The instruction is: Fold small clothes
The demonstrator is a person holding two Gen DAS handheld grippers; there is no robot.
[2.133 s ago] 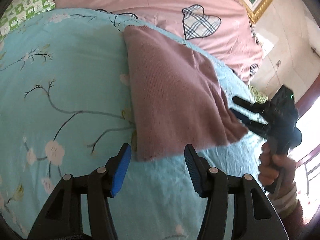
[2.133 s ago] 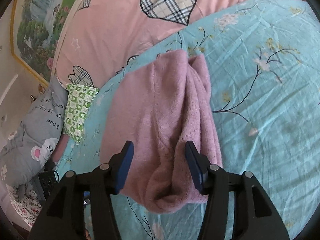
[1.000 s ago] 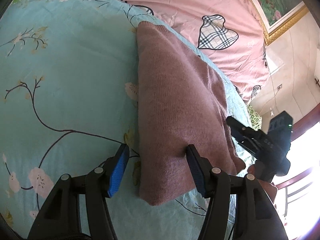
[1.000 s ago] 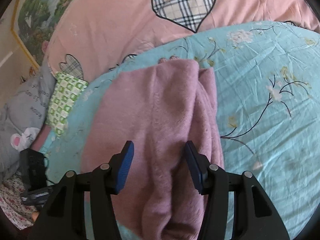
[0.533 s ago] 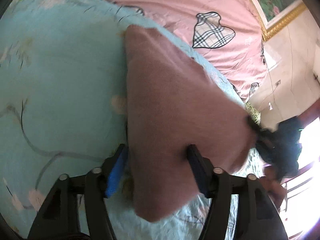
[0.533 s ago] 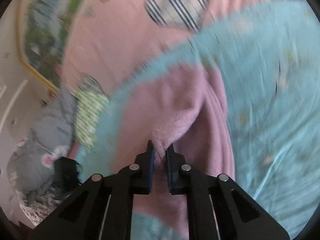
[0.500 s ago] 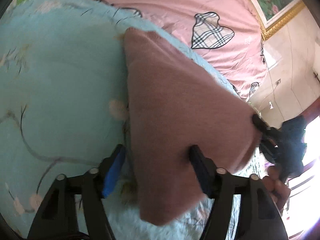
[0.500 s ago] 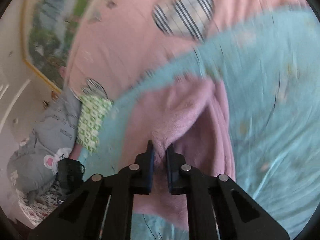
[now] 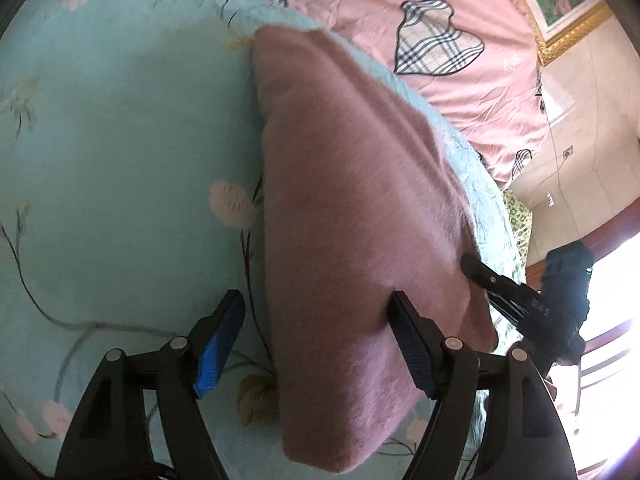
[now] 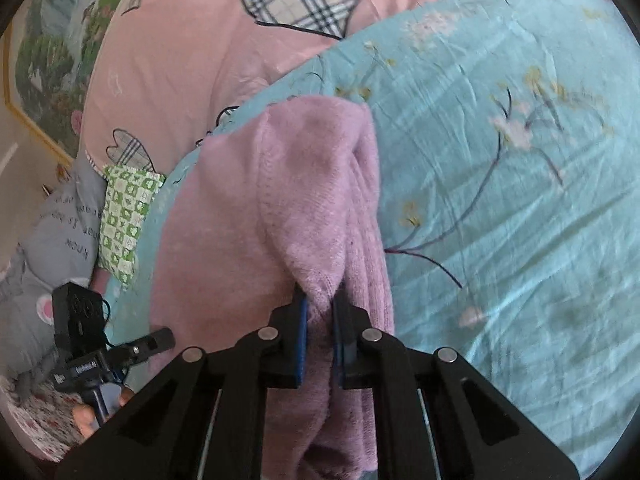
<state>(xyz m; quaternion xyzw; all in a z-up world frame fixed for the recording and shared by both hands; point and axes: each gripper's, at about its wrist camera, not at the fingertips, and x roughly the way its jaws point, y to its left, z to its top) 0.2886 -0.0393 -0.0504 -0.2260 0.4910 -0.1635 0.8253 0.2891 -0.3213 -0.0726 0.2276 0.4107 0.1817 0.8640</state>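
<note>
A folded mauve knit garment point(image 9: 352, 208) lies on a light blue flowered sheet point(image 9: 120, 128). My left gripper point(image 9: 316, 344) is open, its fingers standing either side of the garment's near end. My right gripper point(image 10: 320, 312) is shut on a pinched fold of the garment point(image 10: 304, 184) and lifts that edge off the sheet. In the left wrist view the right gripper point(image 9: 476, 266) meets the garment's right edge. In the right wrist view the left gripper point(image 10: 152, 340) sits at the lower left, beside the garment.
A pink quilt with plaid hearts point(image 10: 224, 52) lies behind the blue sheet point(image 10: 500, 184). A green checked pillow point(image 10: 128, 212) and a grey printed cushion point(image 10: 64, 240) lie at the left. A framed picture point(image 9: 560, 4) hangs on the wall.
My right gripper closed on a fold of the garment's edge and raised it. My left gripper moved forward so its open fingers straddle the near end.
</note>
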